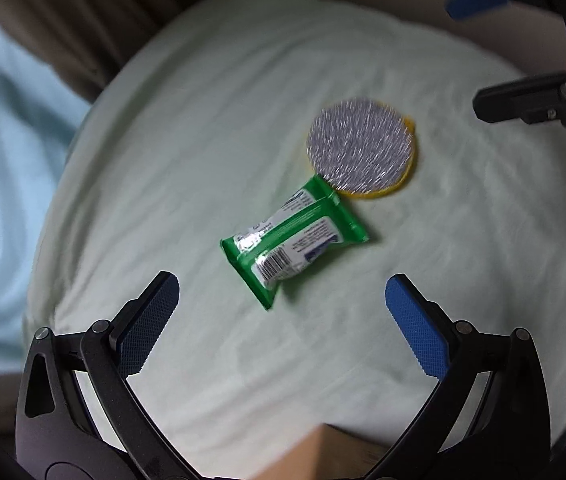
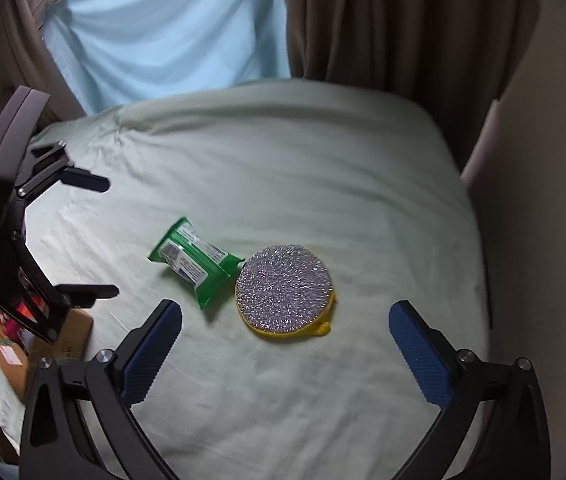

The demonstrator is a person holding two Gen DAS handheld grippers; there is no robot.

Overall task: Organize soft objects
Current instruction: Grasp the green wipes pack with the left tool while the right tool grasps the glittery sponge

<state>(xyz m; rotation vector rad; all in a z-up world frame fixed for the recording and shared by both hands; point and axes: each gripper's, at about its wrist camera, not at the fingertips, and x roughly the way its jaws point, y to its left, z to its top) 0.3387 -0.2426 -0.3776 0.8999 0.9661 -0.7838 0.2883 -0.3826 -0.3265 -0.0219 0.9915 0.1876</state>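
A green pack of wet wipes (image 1: 294,241) lies on the pale green bed sheet (image 1: 187,128), its far end touching a round silver scrub pad with a yellow rim (image 1: 361,151). My left gripper (image 1: 282,304) hovers open just short of the pack, nothing between its blue pads. In the right wrist view the pack (image 2: 193,266) lies left of the scrub pad (image 2: 284,295). My right gripper (image 2: 285,334) is open above the sheet, close to the near edge of the pad. The left gripper (image 2: 103,240) shows at the left edge, also open.
A cardboard box (image 2: 55,344) stands beside the bed at the lower left, and its corner (image 1: 347,456) shows under my left gripper. Brown curtains (image 2: 395,20) and a light blue cloth (image 2: 171,28) hang behind the bed. A beige wall (image 2: 543,160) borders the right side.
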